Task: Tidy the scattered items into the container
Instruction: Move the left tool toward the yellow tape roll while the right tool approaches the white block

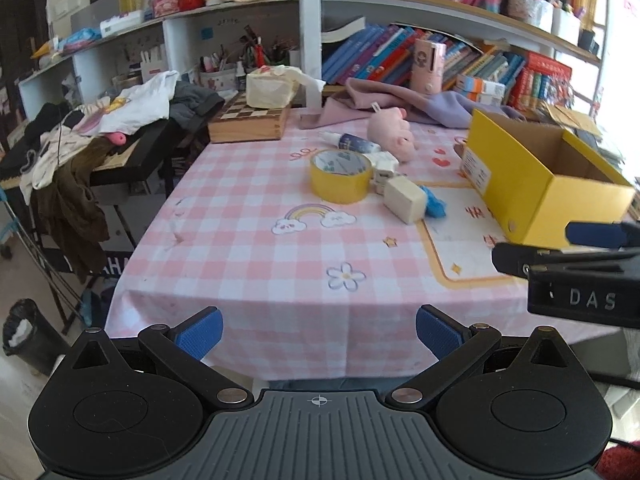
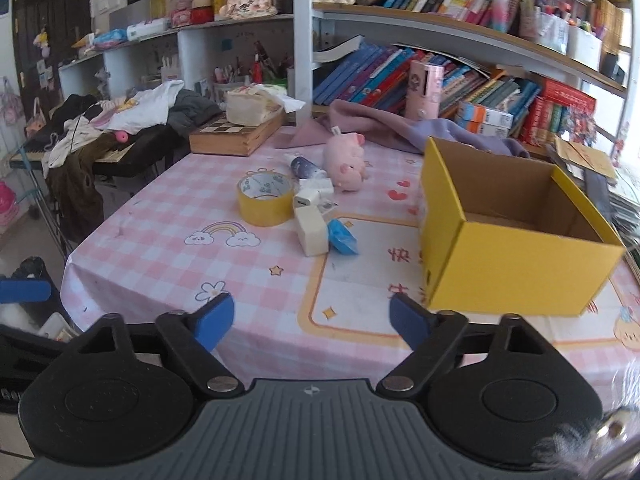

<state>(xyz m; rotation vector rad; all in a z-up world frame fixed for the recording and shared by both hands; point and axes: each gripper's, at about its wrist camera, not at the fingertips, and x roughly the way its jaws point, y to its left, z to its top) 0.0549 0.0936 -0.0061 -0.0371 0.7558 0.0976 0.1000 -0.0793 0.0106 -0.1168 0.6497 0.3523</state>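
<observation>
An open yellow cardboard box (image 1: 532,184) (image 2: 516,252) stands on the right of the pink checked tablecloth and looks empty. Left of it lie a yellow tape roll (image 1: 341,176) (image 2: 266,199), a white block (image 1: 404,199) (image 2: 311,230), a white charger (image 1: 385,168) (image 2: 314,194), a crumpled blue item (image 1: 434,202) (image 2: 342,237), a dark tube (image 1: 354,143) (image 2: 302,167) and a pink plush pig (image 1: 394,132) (image 2: 347,160). My left gripper (image 1: 319,332) is open and empty before the table's front edge. My right gripper (image 2: 311,320) is open and empty over the front edge, and shows at the right of the left wrist view (image 1: 580,256).
A wooden chessboard box (image 1: 250,120) (image 2: 236,134) with a cream packet on it sits at the back left. Purple cloth (image 1: 400,100) (image 2: 400,126) lies at the back against bookshelves. A side table piled with clothes (image 1: 100,124) stands left. A black bin (image 1: 24,332) is on the floor.
</observation>
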